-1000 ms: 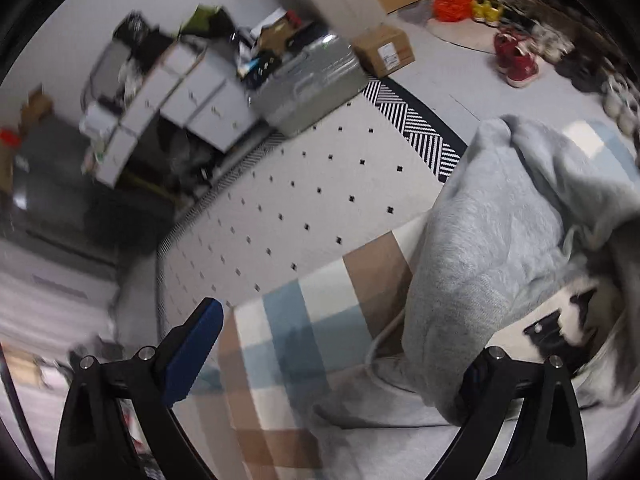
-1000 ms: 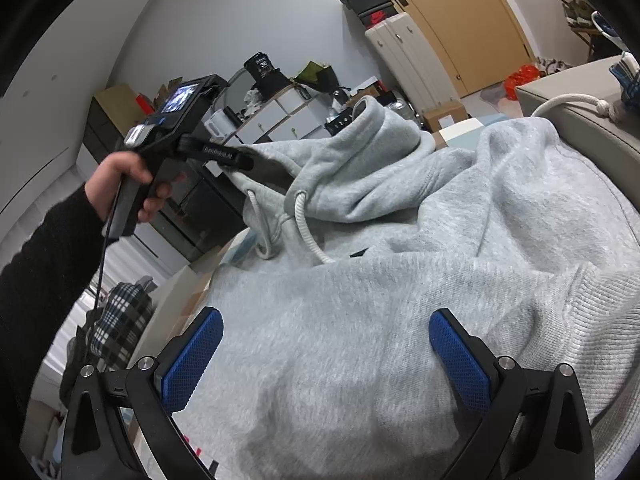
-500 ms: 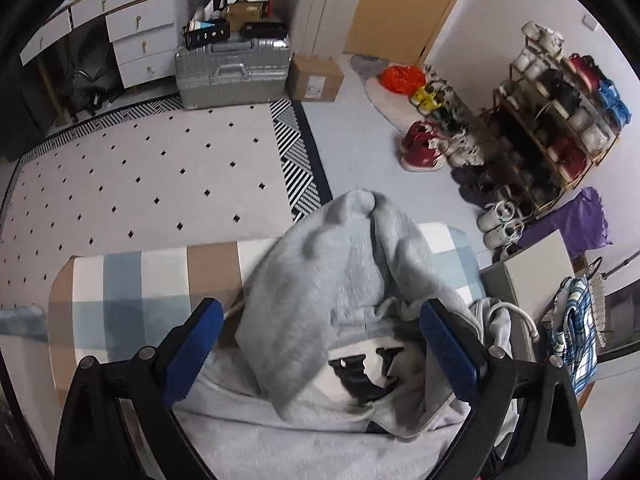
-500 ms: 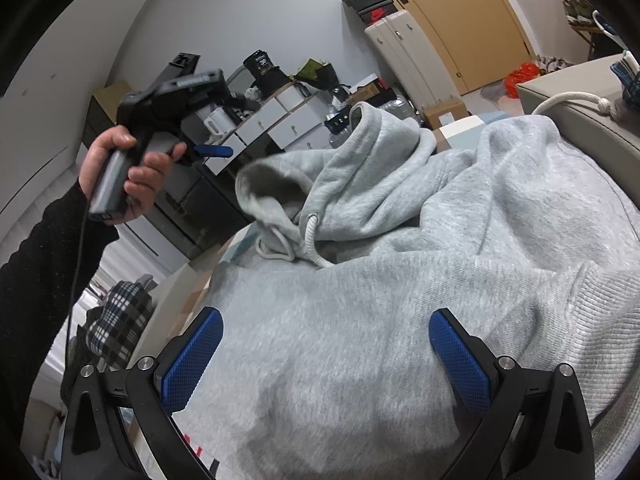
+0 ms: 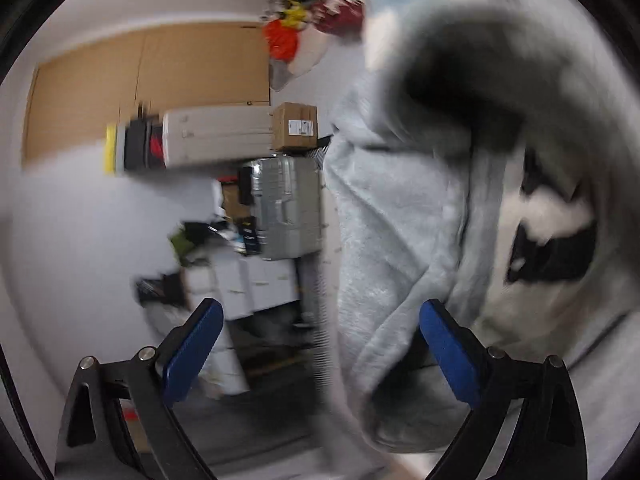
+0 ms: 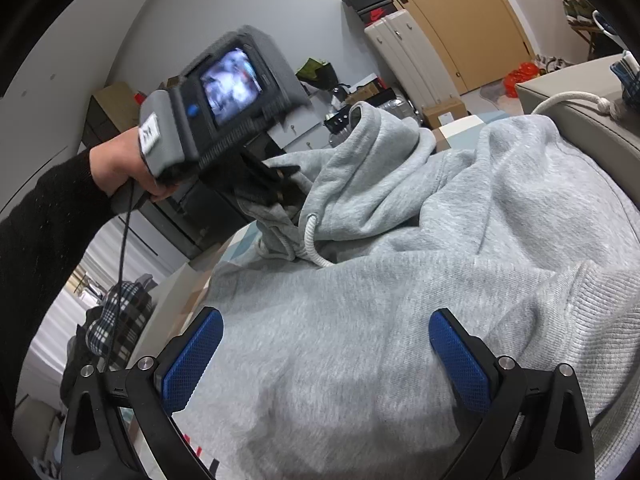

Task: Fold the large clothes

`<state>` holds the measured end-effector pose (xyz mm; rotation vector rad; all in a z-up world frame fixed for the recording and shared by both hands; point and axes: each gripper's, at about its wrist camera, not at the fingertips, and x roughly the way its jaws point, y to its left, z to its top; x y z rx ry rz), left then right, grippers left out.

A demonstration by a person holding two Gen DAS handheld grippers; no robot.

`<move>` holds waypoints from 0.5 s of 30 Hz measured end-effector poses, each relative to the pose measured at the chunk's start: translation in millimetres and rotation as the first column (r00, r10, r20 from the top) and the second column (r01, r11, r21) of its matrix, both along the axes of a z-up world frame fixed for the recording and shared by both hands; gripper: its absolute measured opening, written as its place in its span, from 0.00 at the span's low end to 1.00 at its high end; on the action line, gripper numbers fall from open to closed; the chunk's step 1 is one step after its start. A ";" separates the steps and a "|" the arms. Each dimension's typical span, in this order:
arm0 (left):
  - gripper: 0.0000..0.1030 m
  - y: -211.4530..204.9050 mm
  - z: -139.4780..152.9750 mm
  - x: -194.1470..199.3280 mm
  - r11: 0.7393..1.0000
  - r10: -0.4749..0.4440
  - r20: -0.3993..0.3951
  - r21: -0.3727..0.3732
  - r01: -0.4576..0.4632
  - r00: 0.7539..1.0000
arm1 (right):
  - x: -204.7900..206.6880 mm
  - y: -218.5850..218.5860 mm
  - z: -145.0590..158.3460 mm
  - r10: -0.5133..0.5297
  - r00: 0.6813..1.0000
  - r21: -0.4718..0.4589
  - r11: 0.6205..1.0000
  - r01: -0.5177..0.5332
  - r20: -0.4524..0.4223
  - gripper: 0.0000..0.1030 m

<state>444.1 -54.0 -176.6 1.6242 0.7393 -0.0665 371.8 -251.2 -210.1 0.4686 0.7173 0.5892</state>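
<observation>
A large grey hoodie [image 6: 400, 300] lies crumpled on a checked blanket [image 6: 240, 244], its hood [image 6: 372, 152] standing up at the far end with a white drawstring [image 6: 310, 240]. My right gripper [image 6: 326, 360] hovers open just over the hoodie's body, nothing between its blue pads. A hand in a black sleeve holds my left gripper [image 6: 286, 184] at the hood's opening. In the blurred, rolled left wrist view the left gripper [image 5: 320, 344] is open, and the hoodie [image 5: 400, 240] with its black-and-white print [image 5: 552, 240] is beside the right finger [image 5: 448, 352].
Beyond the blanket stand a silver suitcase [image 5: 288, 208], a cardboard box [image 5: 294, 126], white drawers [image 5: 260, 284] and a wooden door [image 6: 460, 12]. A plaid cloth heap [image 6: 116, 320] lies at the left. A grey padded edge with a rope [image 6: 572, 100] borders the right.
My left gripper lifted off the hood, then swung back down to the hood's opening, rolled onto its side. The hood has slumped. My right gripper has not moved.
</observation>
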 end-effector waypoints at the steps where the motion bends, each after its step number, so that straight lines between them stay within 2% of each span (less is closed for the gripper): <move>1: 0.95 3.9 -7.2 4.1 0.999 -0.001 0.000 0.049 0.001 1.000 | -0.1 0.0 -0.1 0.000 1.000 0.000 1.000 0.000 0.000 1.00; 3: 0.95 12.3 -22.9 11.8 0.990 -0.008 -0.010 0.143 0.010 1.000 | -0.1 -0.2 0.1 -0.001 1.000 0.002 1.000 0.001 0.000 1.00; 5: 0.94 18.2 -34.9 15.3 0.979 -0.035 -0.024 0.200 0.039 0.999 | 0.2 -0.1 0.1 -0.002 1.000 0.003 1.000 0.002 -0.001 1.00; 7: 0.94 20.8 -36.9 16.2 0.975 -0.048 -0.034 0.218 0.054 0.998 | 0.4 0.7 0.4 -0.001 1.000 0.001 1.000 0.001 -0.001 1.00; 9: 0.91 20.1 -38.9 14.7 0.968 -0.112 -0.009 0.223 0.111 0.994 | 0.1 1.0 0.7 -0.001 1.000 -0.001 1.000 0.001 -0.001 1.00; 10: 0.84 19.6 -38.0 11.2 0.962 -0.151 0.011 0.234 0.144 0.988 | 0.0 1.0 0.6 -0.001 1.000 0.000 1.000 0.001 -0.001 1.00; 12: 0.52 19.8 -27.9 5.9 0.967 -0.138 0.016 0.219 0.132 0.990 | 0.0 1.1 0.6 -0.001 1.000 0.001 1.000 0.001 -0.002 1.00; 13: 0.19 20.7 -25.5 10.9 0.971 -0.116 0.032 0.213 0.107 0.993 | 0.1 1.3 0.7 -0.001 1.000 0.001 1.000 0.001 -0.002 1.00; 14: 0.00 21.8 -20.5 14.0 0.978 -0.087 0.050 0.196 0.075 0.995 | 0.2 1.5 0.4 -0.001 1.000 0.000 1.000 0.001 -0.003 1.00; 15: 0.00 21.5 -11.9 20.0 0.990 -0.044 0.058 0.139 0.035 0.997 | 0.4 1.9 0.2 0.000 1.000 -0.001 1.000 0.000 -0.003 1.00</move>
